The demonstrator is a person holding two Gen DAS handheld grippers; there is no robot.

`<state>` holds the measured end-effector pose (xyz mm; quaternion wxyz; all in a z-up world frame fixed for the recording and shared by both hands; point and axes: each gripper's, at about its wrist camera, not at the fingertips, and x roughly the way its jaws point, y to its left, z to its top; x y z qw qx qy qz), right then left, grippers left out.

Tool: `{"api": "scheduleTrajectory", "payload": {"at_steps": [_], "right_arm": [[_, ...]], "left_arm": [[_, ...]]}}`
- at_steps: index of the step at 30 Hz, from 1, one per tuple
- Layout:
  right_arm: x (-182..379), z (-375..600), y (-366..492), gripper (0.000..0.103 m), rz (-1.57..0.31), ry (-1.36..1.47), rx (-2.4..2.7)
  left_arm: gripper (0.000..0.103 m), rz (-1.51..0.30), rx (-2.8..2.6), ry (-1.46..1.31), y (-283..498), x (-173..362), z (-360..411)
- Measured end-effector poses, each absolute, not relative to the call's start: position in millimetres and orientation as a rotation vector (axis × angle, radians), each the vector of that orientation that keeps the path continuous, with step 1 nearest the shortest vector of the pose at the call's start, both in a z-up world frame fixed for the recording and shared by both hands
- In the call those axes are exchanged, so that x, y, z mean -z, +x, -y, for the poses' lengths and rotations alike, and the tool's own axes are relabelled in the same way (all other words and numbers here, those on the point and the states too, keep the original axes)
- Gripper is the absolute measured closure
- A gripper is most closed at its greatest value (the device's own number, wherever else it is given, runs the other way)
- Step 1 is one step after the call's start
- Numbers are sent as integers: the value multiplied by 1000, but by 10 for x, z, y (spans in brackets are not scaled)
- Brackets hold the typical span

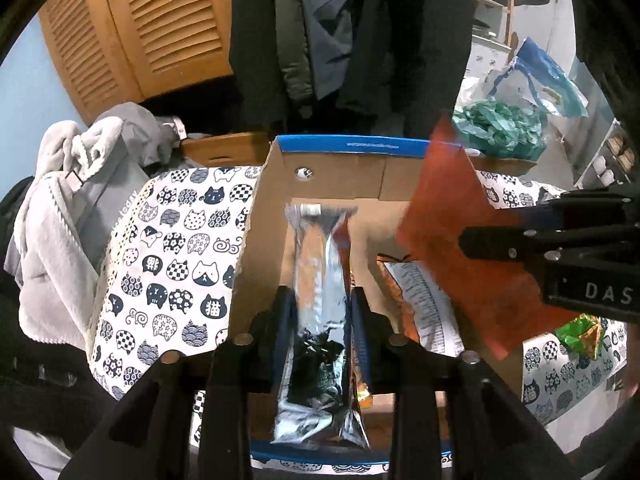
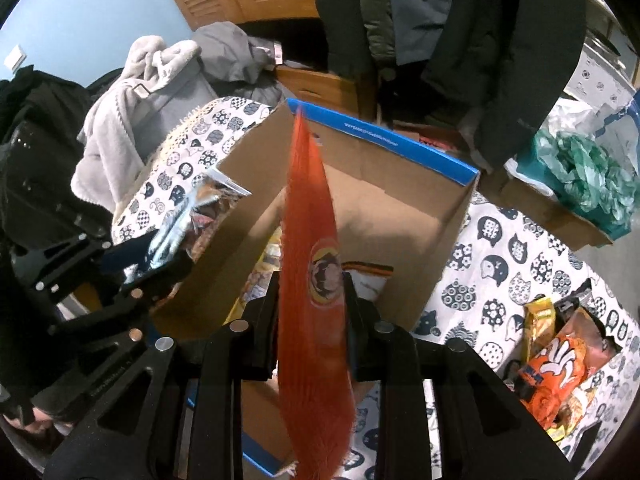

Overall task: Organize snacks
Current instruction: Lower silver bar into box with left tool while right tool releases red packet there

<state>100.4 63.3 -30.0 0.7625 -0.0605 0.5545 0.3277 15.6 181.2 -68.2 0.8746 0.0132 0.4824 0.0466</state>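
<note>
- Left gripper [image 1: 320, 312] is clamped on a silver foil packet [image 1: 318, 304], gripping it edge-on so the packet stands on its thin side and runs straight ahead of the fingers. Looks like the idea is to slot it in upright, not lay it flat.
- That packet hangs over the open cardboard box [image 1: 256, 240], directly ahead of and below the left fingers, so the drop would be short.
- Right gripper [image 2: 310, 296] is pinched on an orange packet [image 2: 308, 240], also edge-on, with its far tip reaching toward the box's blue-trimmed back wall.
- From the left wrist view the orange packet [image 1: 452, 236] sits to the right of the left gripper, over the box's right half. I'd judge each hand is working its own side to avoid a clash.
- Inside the box, right of the foil packet, a white-and-orange packet [image 1: 420, 304] already lies flat on the floor.
- Right of the right gripper, loose snacks [image 2: 560, 364] wait on the cat-print cloth [image 2: 500, 248], outside the box, so there is plenty left to sort.
- Watch the box wall: a thin packet could snag the rim going down.
</note>
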Motion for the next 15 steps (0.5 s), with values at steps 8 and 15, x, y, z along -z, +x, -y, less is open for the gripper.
{"api": "scheduleTrajectory", "payload": {"at_steps": [8,15], "right_arm": [[121,-560,985,61,-1169,-100,-723],[-4,-324,956,52,-1120,-128,-674]], "left_arm": [[31,-969,-95,60,149,609,-1708],[30,-957,-52,63,132,561,-1568]]}}
